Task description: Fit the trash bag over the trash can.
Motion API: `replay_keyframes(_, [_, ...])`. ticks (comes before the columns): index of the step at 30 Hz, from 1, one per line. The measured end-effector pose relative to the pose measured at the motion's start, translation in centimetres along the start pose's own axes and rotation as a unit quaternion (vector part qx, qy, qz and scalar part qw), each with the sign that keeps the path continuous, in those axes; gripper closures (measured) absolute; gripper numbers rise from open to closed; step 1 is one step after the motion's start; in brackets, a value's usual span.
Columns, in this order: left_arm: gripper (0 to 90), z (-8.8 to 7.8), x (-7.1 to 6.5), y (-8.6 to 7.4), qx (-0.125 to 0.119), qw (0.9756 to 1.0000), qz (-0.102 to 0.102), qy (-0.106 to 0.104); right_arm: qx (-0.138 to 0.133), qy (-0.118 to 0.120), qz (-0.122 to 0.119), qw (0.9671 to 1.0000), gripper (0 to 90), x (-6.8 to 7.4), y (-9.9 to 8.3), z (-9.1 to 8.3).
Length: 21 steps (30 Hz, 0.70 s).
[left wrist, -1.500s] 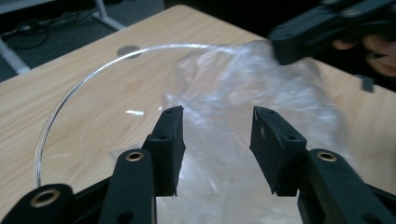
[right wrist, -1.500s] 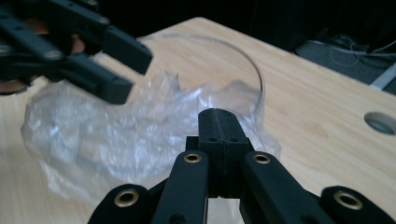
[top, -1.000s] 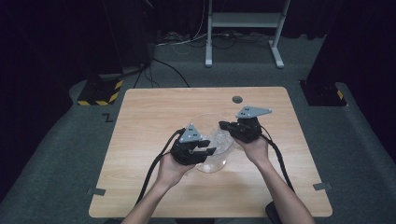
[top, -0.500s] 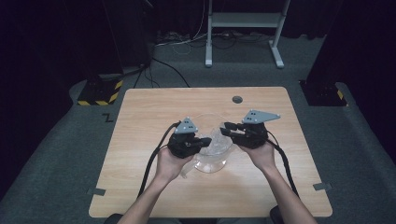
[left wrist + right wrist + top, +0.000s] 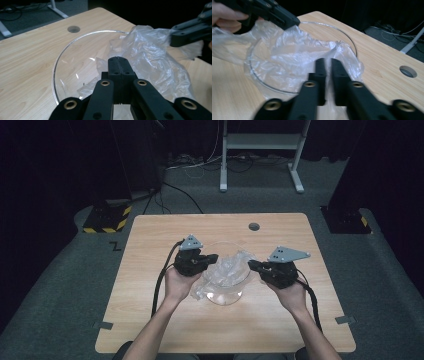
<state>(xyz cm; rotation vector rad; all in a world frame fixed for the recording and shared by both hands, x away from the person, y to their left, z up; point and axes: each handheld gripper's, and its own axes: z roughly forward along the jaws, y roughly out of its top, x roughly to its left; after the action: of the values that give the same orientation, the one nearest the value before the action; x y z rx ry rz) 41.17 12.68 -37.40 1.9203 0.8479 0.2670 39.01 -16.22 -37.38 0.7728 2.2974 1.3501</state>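
- One round clear glass bowl [image 5: 223, 292] is seen near the middle of the light wooden table [image 5: 150, 320], and one crumpled sheet of thin clear plastic film [image 5: 227, 270] is draped over and into it.
- Two black two-jaw grippers are counted, one in each hand: the left gripper [image 5: 214, 258] at the bowl's left rim and the right gripper [image 5: 251, 264] at its right rim.
- The left gripper's jaws are seen pressed together in the left gripper view, and an edge of the film [image 5: 150, 57] appears to be pinched between them.
- The right gripper's jaws have just been closing; in the right gripper view [image 5: 325, 65] they are nearly together with film [image 5: 294, 47] running up between them, so the sheet appears to be gripped there too (that picture is blurred).
- The film is held stretched between the two grippers above the bowl, while its lower folds lie inside the glass and spill over the near left rim.
- One small round grey hole [image 5: 254, 226] is set near the table's far edge, well apart from the bowl.
- Bare table is left on every side of the bowl, with the widest strips toward the left and right edges.
- Beyond the far edge, one white metal stand [image 5: 260, 142] is seen on the grey floor.
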Motion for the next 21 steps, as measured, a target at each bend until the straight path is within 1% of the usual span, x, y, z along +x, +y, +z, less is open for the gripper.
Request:
replay_keyframes(1, [89.9, -0.1, 0.0, 0.0, -0.002, 1.0, -0.003, -0.002, -0.002, -0.007, -0.002, 1.0, 89.8, -0.1, 0.0, 0.2])
replay_keyframes(3, [89.3, -0.4, -0.3, 0.1, -0.008, 0.9999, -0.002, -0.008, -0.003, -0.013, 0.003, 0.9999, 90.0, -0.5, 0.1, 0.7])
replay_keyframes(4, [85.1, -0.5, -0.6, 0.1, -0.007, 0.9999, -0.001, -0.011, -0.003, -0.015, 0.007, 0.9999, 90.0, -0.9, 0.1, 1.2])
replay_keyframes(7, [65.0, -0.8, -1.3, 0.1, -0.012, 0.9999, 0.0, -0.01, 0.0, -0.015, 0.016, 0.9998, 90.0, -1.6, 0.3, 2.4])
replay_keyframes(8, [61.0, -1.0, -1.5, 0.0, -0.014, 0.9998, 0.003, -0.011, 0.0, -0.015, 0.018, 0.9997, 90.0, -1.8, 0.3, 2.7])
replay_keyframes(10, [52.0, -1.2, -2.3, 0.0, -0.01, 0.9998, 0.009, -0.018, -0.005, -0.015, 0.023, 0.9996, 90.0, -2.2, 0.4, 3.2])
replay_keyframes(11, [48.9, -1.3, -2.8, 0.0, -0.006, 0.9996, 0.011, -0.024, -0.003, -0.015, 0.025, 0.9996, 90.0, -2.4, 0.5, 3.5])
replay_keyframes(12, [46.2, -1.3, -3.6, -0.1, -0.003, 0.9994, 0.019, -0.028, -0.003, -0.015, 0.026, 0.9995, 90.0, -2.5, 0.6, 3.7])
replay_keyframes(15, [43.0, -1.3, -5.6, -0.3, 0.005, 0.9986, 0.04, -0.034, -0.006, -0.019, 0.024, 0.9995, 90.0, -2.6, 1.1, 4.2])
replay_keyframes(16, [42.8, -1.2, -6.0, -0.4, 0.008, 0.9985, 0.043, -0.032, -0.007, -0.02, 0.023, 0.9995, 90.0, -2.6, 1.3, 4.4])
replay_keyframes(17, [42.8, -1.0, -6.7, -0.6, 0.013, 0.9982, 0.051, -0.028, -0.009, -0.021, 0.021, 0.9995, 90.0, -2.5, 1.4, 4.5])
replay_keyframes(18, [43.0, -0.8, -7.1, -0.8, 0.018, 0.9981, 0.054, -0.023, -0.008, -0.02, 0.02, 0.9996, 90.0, -2.5, 1.6, 4.7])
replay_keyframes(20, [44.4, -0.3, -7.4, -1.1, 0.031, 0.9977, 0.061, -0.005, -0.005, -0.02, 0.015, 0.9997, 90.0, -2.3, 1.8, 5.0])
replay_keyframes(21, [46.0, 0.0, -7.4, -1.3, 0.04, 0.9974, 0.06, 0.0, -0.005, -0.019, 0.012, 0.9997, 90.0, -2.2, 1.8, 5.2])
